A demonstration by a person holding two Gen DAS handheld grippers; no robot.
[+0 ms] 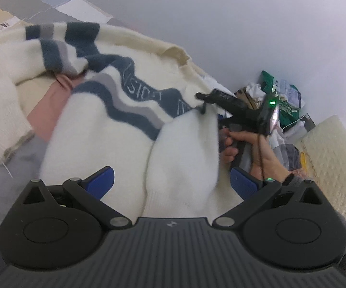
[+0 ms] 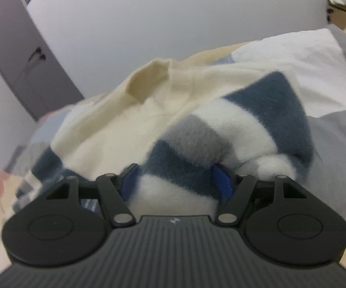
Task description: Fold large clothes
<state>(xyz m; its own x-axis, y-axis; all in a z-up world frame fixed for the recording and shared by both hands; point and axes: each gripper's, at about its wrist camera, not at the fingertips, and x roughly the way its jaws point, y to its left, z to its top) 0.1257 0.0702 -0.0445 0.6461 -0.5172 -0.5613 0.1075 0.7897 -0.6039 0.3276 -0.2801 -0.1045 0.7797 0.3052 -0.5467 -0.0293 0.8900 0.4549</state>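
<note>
Left gripper (image 1: 171,183): fingers apart, straddling the cream striped sweater (image 1: 115,124) on the bed (image 1: 9,168). Right gripper (image 2: 176,180): fingers clamped on a sweater fold.

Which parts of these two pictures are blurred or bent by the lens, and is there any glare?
Left wrist view: the sweater is smeared at its lower left edge, the wall line curves from the fisheye, and the right gripper shows a green light with a small bright glare beside it. Right wrist view: the striped sleeve is soft from closeness, and the door bows strongly.
</note>
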